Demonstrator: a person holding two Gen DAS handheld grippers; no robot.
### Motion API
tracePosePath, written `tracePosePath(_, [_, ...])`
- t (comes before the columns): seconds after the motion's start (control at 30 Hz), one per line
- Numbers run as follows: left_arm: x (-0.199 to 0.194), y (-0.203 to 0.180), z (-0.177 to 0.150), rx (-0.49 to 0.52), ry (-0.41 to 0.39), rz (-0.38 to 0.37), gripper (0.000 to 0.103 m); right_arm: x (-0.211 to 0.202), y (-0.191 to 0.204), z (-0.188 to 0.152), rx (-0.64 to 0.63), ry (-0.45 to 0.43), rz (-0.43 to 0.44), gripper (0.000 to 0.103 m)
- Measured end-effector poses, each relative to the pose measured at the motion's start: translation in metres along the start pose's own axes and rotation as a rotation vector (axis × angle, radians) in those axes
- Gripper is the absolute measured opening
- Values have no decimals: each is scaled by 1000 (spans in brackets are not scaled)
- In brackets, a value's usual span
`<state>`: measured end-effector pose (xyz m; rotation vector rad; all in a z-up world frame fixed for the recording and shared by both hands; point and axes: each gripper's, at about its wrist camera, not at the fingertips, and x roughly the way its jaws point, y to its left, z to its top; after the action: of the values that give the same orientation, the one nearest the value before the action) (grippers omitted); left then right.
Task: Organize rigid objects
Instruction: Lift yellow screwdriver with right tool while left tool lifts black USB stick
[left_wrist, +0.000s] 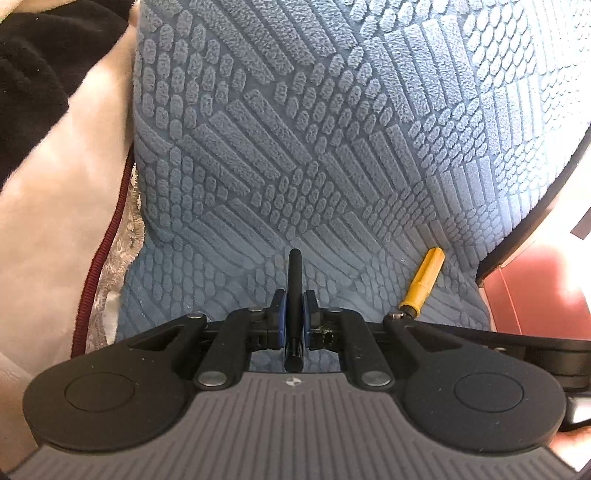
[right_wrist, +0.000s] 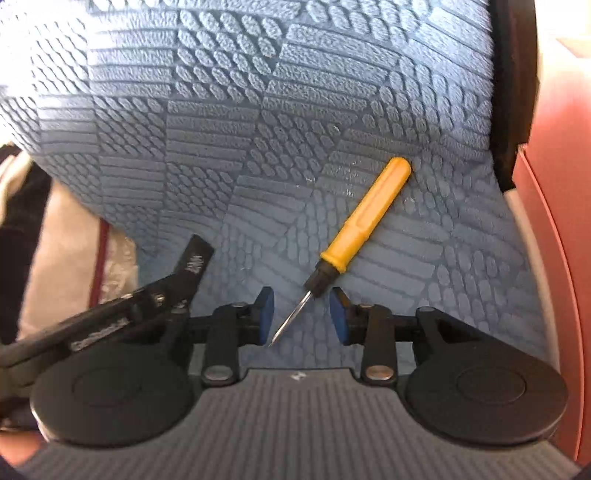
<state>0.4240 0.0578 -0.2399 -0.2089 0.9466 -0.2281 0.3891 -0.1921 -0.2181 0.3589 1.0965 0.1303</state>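
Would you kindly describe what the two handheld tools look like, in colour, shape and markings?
Both look alike. The left tool and right tool each have a grey ribbed body with a small round emblem, two round black discs at the sides, black linkage bars with silver pins, and black fingers faced with blue pads. No cables or sleeves show.

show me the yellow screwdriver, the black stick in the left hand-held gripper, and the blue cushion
yellow screwdriver (right_wrist: 365, 218), right wrist view, mid handle
black stick (left_wrist: 294, 280), left wrist view, shaft above the pads
blue cushion (left_wrist: 332, 129), left wrist view, bare textured fabric
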Motion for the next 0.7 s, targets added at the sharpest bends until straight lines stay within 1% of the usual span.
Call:
tracePosePath(0.13, [0, 1, 0, -6, 0, -1, 11, 11, 16, 0, -98, -23, -123, 36])
tracePosePath(0.2, [0, 1, 0, -10, -2, -3, 11, 15, 21, -2, -116, -35, -144, 35])
tracePosePath(0.3, [-2, 1, 1, -15, -5, -2, 11, 23, 33, -6, -168, -43, -168, 37])
tracePosePath(0.37, [-2, 1, 0, -17, -7, 0, 11, 28, 42, -11, -226, -49, -192, 36])
tracePosePath(0.4, [-3, 1, 0, -17, -6, -1, 11, 29, 44, -12, -234, -53, -200, 34])
tracePosePath(0.43, [-4, 0, 0, -17, -7, -3, 11, 30, 43, -10, -220, -56, -192, 31])
tracePosePath(0.5, [-6, -1, -1, -15, -7, -12, 11, 26, 38, -8, -151, -66, -169, 30])
tracePosePath(0.53, [-7, -2, -1, -14, -8, -18, 11, 23, 37, -6, -146, -74, -159, 29])
tracePosePath(0.57, [-9, -3, -2, -12, -9, -23, 11, 19, 37, -5, -145, -84, -153, 24])
tracePosePath(0.7, [-15, -8, -6, -15, -7, -30, 11, 7, 29, -3, -132, -87, -120, 23])
